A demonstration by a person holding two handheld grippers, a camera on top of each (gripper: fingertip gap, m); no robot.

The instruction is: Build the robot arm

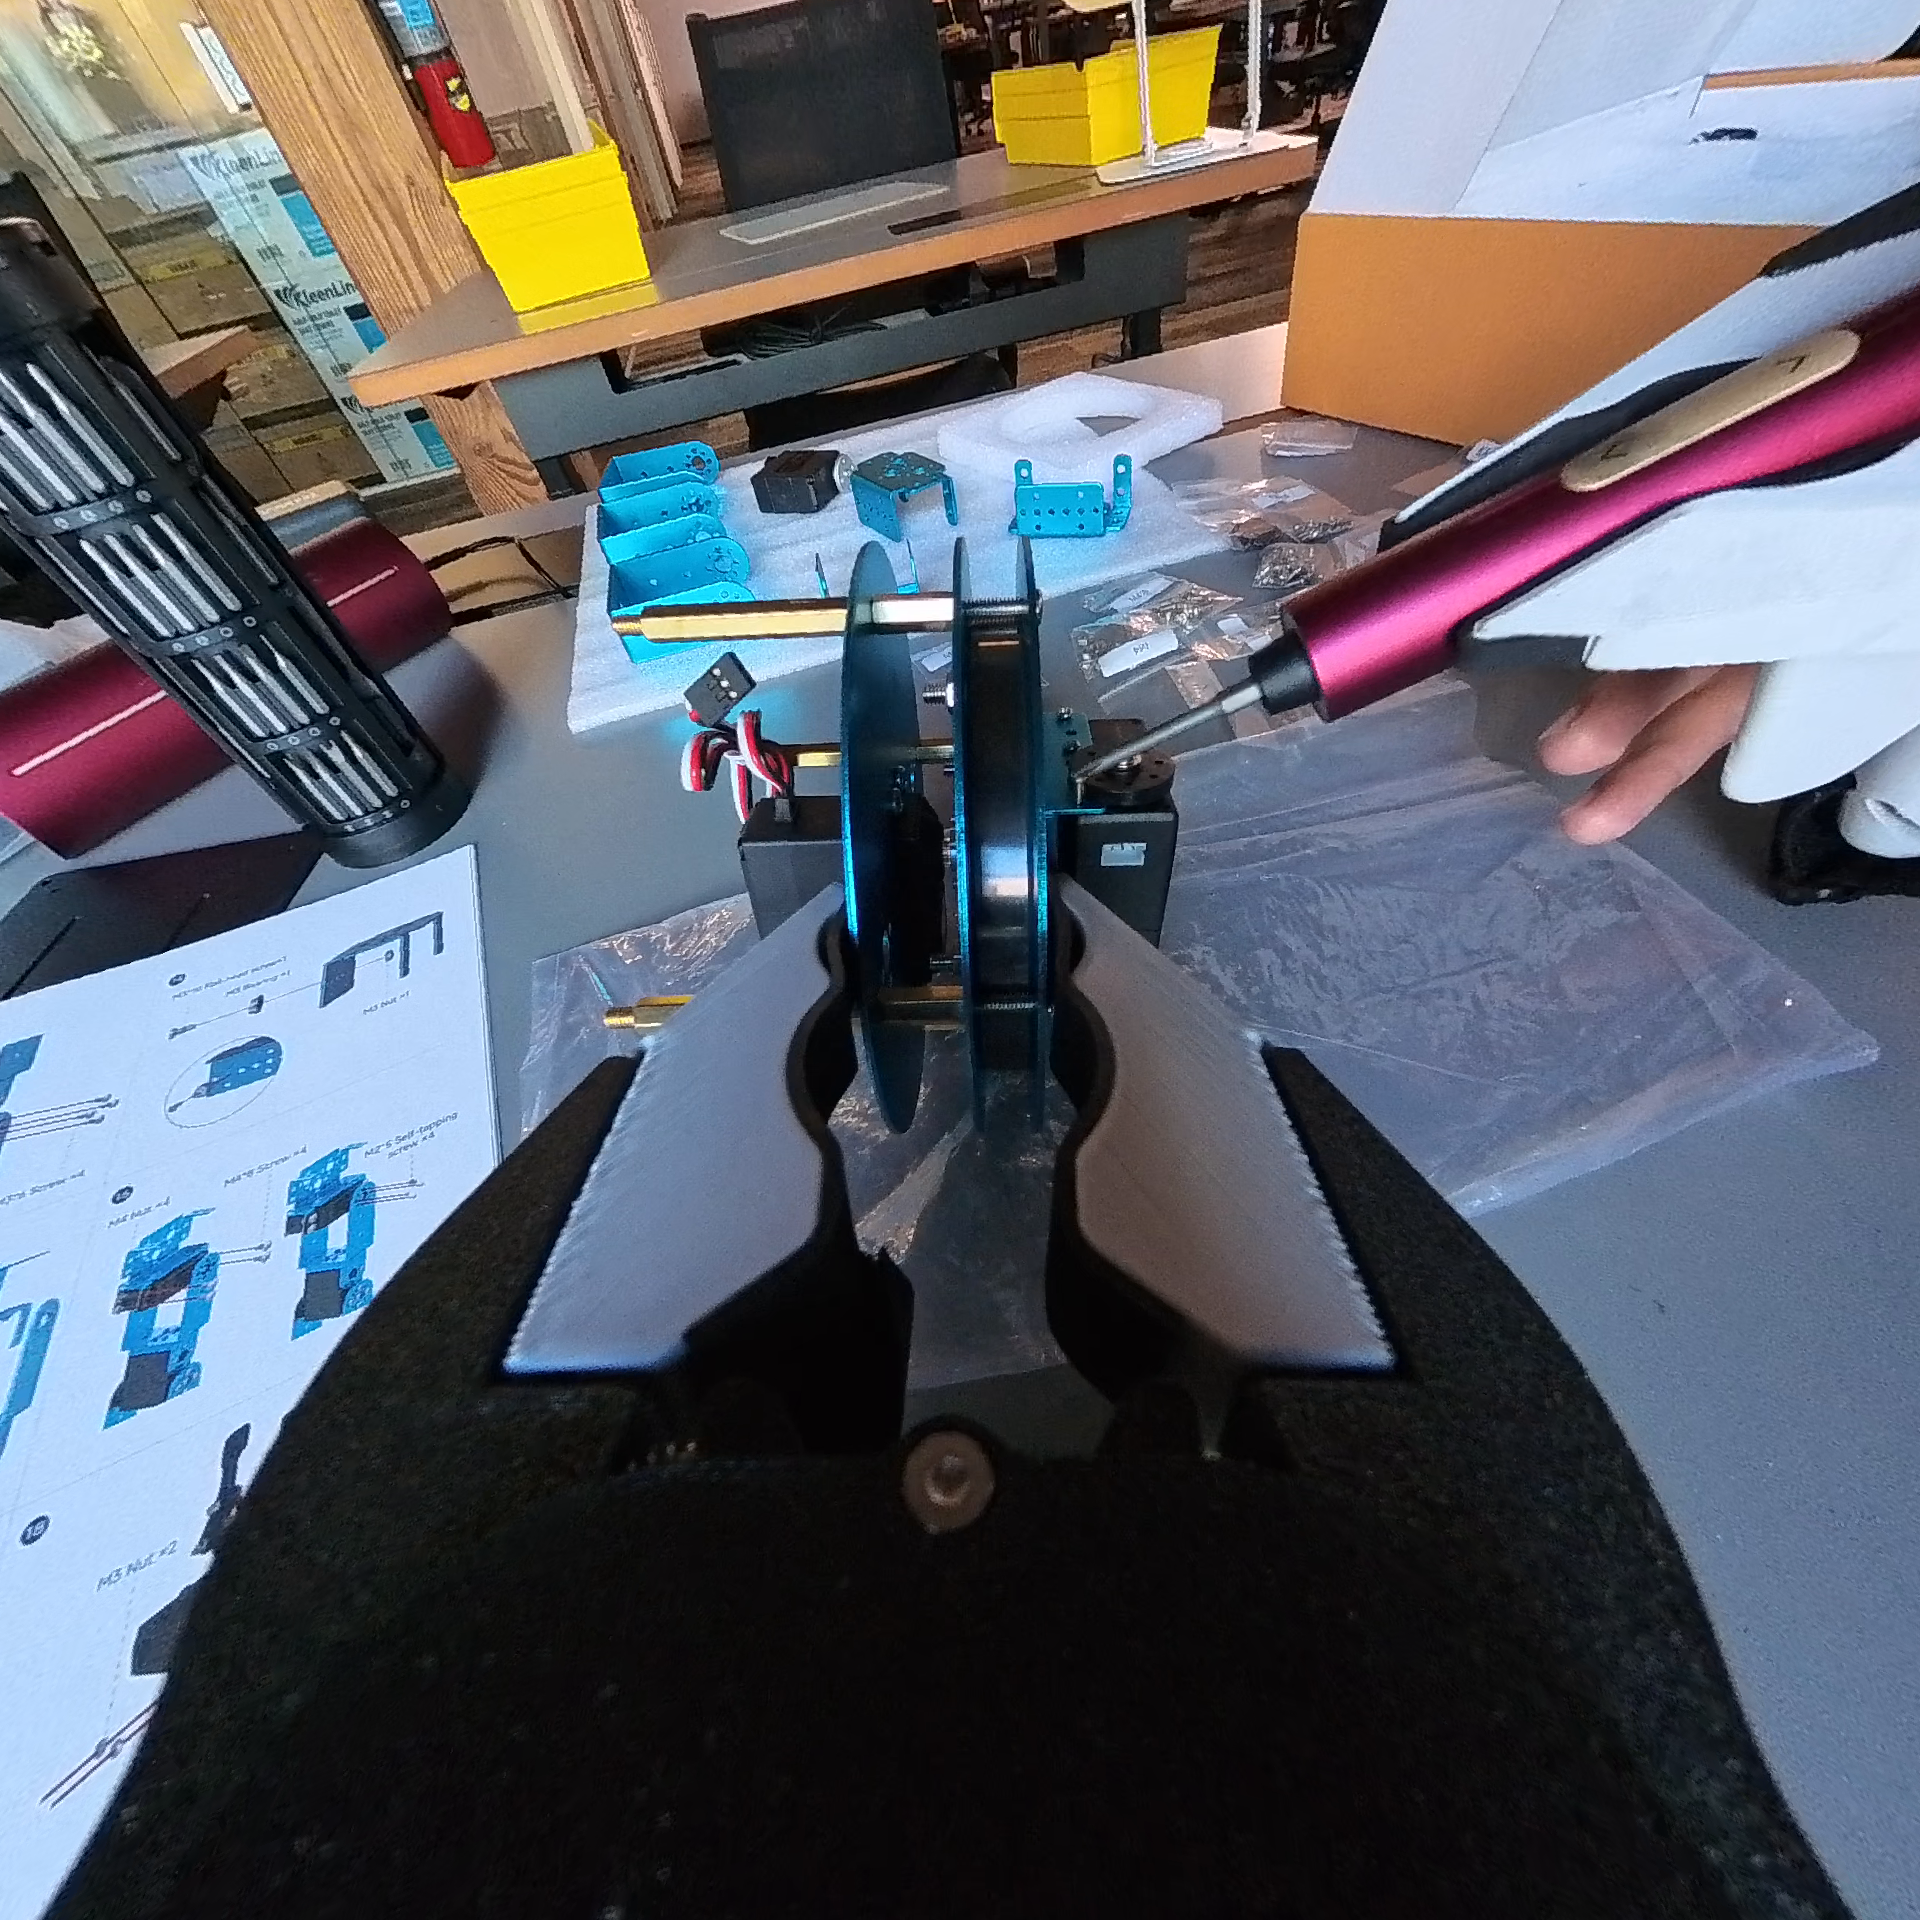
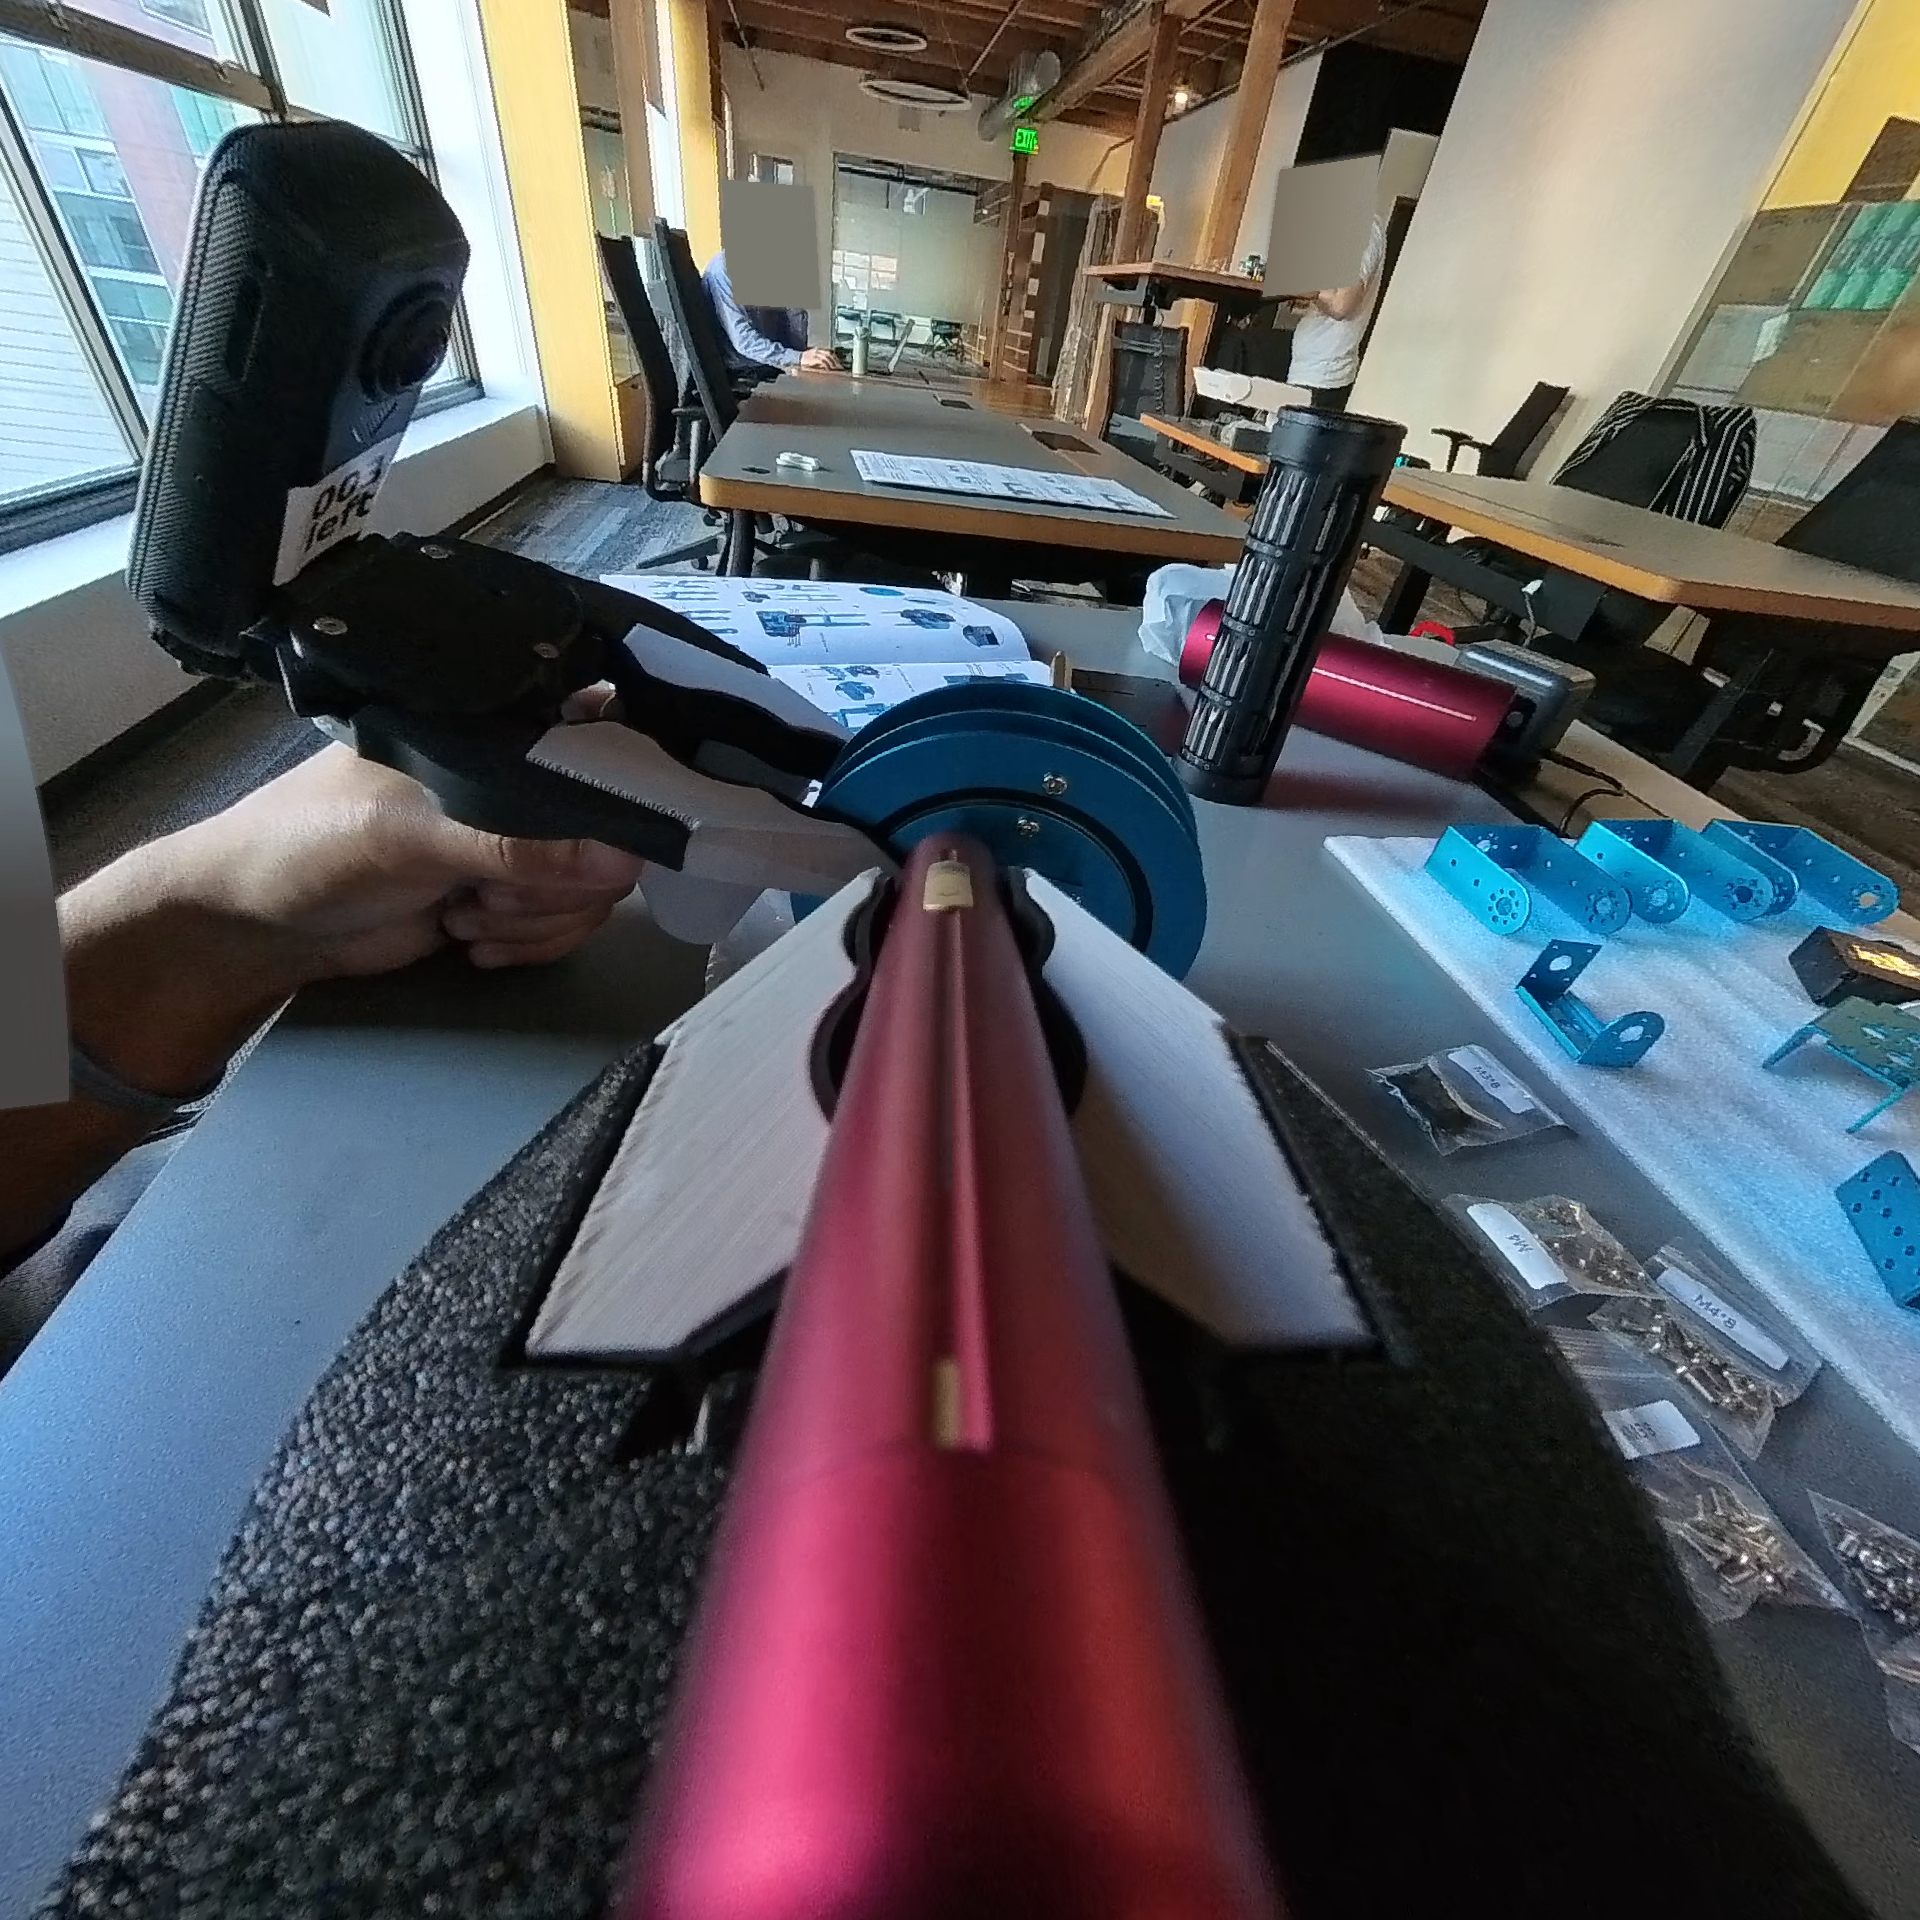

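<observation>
From the left wrist view, the left gripper [image 1: 951,977] is closed around a blue disc assembly [image 1: 940,831], two round plates on brass standoffs with black servos, held on edge above a clear plastic bag [image 1: 1455,956] on the grey table [image 1: 1714,1403]. A magenta electric screwdriver [image 1: 1507,551] comes in from the right, its bit tip resting on a screw by the servo horn [image 1: 1138,769]. An instruction sheet [image 1: 239,1195] lies at left and a black bit holder [image 1: 208,623] stands behind it.

Across in the right wrist view, the right gripper [image 2: 945,904] is clamped tight on the screwdriver barrel [image 2: 935,1351], which hides its own tip against the blue disc [image 2: 1039,821]. Blue brackets [image 2: 1621,873] and screw bags [image 2: 1662,1330] lie at right.

To my eye the bit could skid off the screw, since it meets it at a slant; pushing sideways might also twist the assembly between the fingers.
</observation>
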